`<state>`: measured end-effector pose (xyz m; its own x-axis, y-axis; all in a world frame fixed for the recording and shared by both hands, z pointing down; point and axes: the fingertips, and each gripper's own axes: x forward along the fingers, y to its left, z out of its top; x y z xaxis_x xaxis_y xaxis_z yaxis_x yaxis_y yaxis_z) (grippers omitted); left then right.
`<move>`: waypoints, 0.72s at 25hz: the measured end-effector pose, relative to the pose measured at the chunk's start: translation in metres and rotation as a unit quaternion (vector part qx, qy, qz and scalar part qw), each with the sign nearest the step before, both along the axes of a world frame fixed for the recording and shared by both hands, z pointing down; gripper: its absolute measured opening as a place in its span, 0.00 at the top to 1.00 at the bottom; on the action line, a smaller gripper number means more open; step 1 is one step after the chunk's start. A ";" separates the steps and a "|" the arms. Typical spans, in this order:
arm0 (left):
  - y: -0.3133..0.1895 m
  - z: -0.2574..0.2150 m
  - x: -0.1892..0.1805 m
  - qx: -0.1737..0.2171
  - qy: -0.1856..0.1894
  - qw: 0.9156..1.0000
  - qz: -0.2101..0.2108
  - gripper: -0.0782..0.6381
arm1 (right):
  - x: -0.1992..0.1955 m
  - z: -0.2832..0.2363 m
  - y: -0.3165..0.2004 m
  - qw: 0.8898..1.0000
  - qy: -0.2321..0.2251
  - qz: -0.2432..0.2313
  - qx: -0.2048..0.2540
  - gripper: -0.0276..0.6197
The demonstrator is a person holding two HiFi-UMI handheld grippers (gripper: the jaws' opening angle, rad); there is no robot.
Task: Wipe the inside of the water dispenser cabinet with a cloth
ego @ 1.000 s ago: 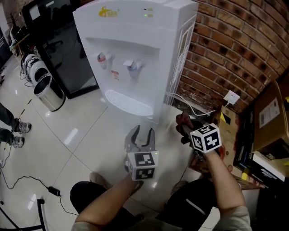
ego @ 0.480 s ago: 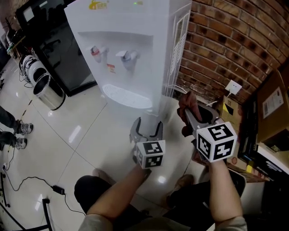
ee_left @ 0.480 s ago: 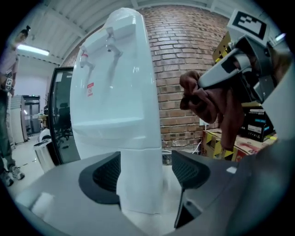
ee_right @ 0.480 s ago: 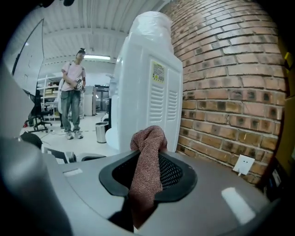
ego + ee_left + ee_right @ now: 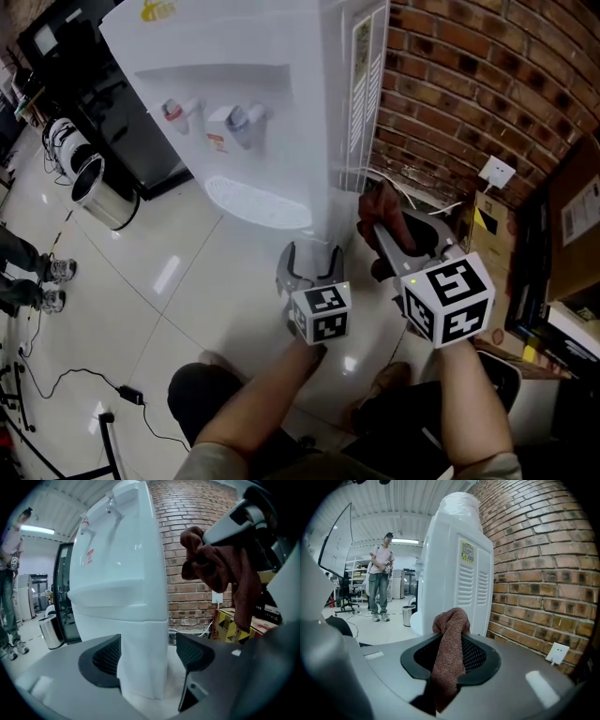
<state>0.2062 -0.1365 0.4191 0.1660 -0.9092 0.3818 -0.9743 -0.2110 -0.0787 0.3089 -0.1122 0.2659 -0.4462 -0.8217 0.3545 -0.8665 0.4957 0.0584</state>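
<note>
**Cloth clamped at the right, left jaws wide in front of the water dispenser**

The right gripper is closed on a reddish-brown cloth. The fabric bunches above the jaws and hangs down between them. This gripper is held just beside the right rear corner of the water dispenser, near its vented side panel, and the cloth is clear of the casing.

The left gripper has just been opening and its jaws now stand wide apart, gripping nothing. The dispenser's lower front corner shows through the gap, but the pads do not press on it. This gripper sits low in front of the dispenser, below the drip tray.

The white dispenser stands on a glossy pale tiled floor, with a curved brick wall on its right. A wall socket is low on the bricks behind the dispenser. A metal bin stands well apart to its left, and a person stands farther off beyond it
</note>
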 end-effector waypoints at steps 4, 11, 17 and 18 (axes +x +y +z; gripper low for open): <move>-0.008 -0.001 0.002 0.000 0.013 1.000 -0.015 0.40 | 0.004 0.000 0.001 1.000 -0.004 0.001 -0.001 0.78; -0.015 -0.002 -0.010 -0.013 0.028 0.999 -0.038 0.40 | 0.013 0.000 0.008 1.000 0.004 0.004 -0.001 0.78; -0.013 -0.002 -0.014 -0.017 0.020 0.999 -0.025 0.34 | 0.009 -0.005 0.014 1.000 0.009 0.001 0.006 0.78; -0.011 -0.002 -0.015 -0.017 0.017 0.999 -0.022 0.34 | 0.007 -0.006 0.015 1.000 0.011 -0.001 0.007 0.78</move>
<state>0.1910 -0.1480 0.4172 0.1396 -0.9025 0.4075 -0.9847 -0.1698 -0.0386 0.3160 -0.0976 0.2595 -0.4398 -0.8260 0.3525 -0.8642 0.4961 0.0843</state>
